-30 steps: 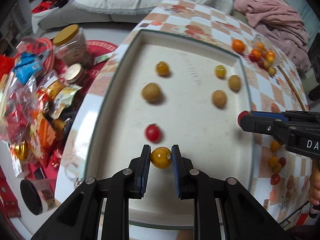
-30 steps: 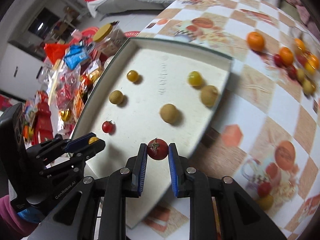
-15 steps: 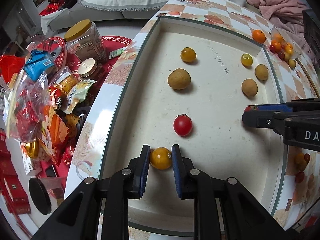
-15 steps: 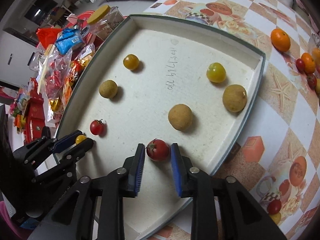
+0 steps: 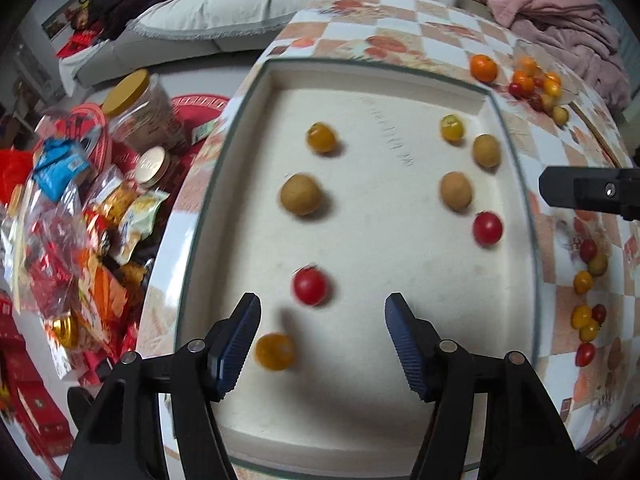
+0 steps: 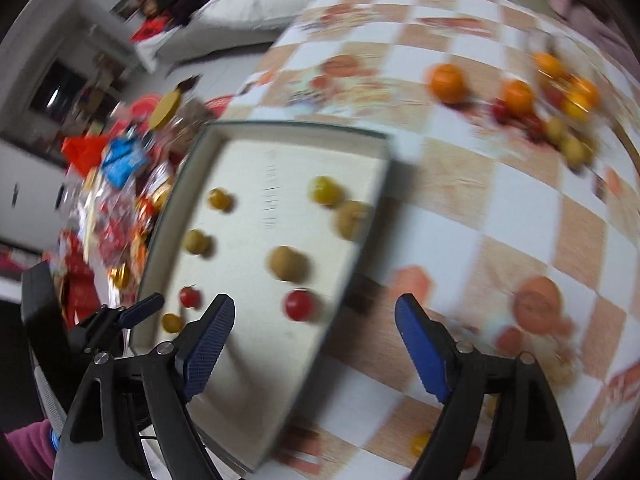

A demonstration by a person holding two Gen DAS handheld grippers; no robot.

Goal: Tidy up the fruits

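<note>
A white tray with a green rim [image 5: 376,66] holds several small fruits in two columns. My left gripper [image 5: 322,320] hovers over the tray's near left part with its jaws opening. A yellow tomato [image 5: 275,351] lies loose on the tray by the left finger, and a red tomato [image 5: 310,286] sits just ahead. In the blurred right wrist view, my right gripper [image 6: 314,312] is over the tray's right edge [image 6: 360,248], jaws opening. Another red tomato [image 6: 299,305] rests on the tray between them, untouched. The left gripper [image 6: 136,316] shows at the lower left there.
Loose oranges [image 5: 483,68] and small tomatoes [image 5: 588,280] lie on the checkered tablecloth [image 5: 404,40] right of the tray. Snack packets [image 5: 80,220] and a yellow-lidded jar [image 5: 136,108] crowd the floor to the left. A sofa and a pink blanket [image 5: 552,12] lie beyond the table.
Both grippers have opened and let go of their tomatoes, which now lie on the tray. The right gripper has swung right towards the tray's edge; the left has shifted a little.
</note>
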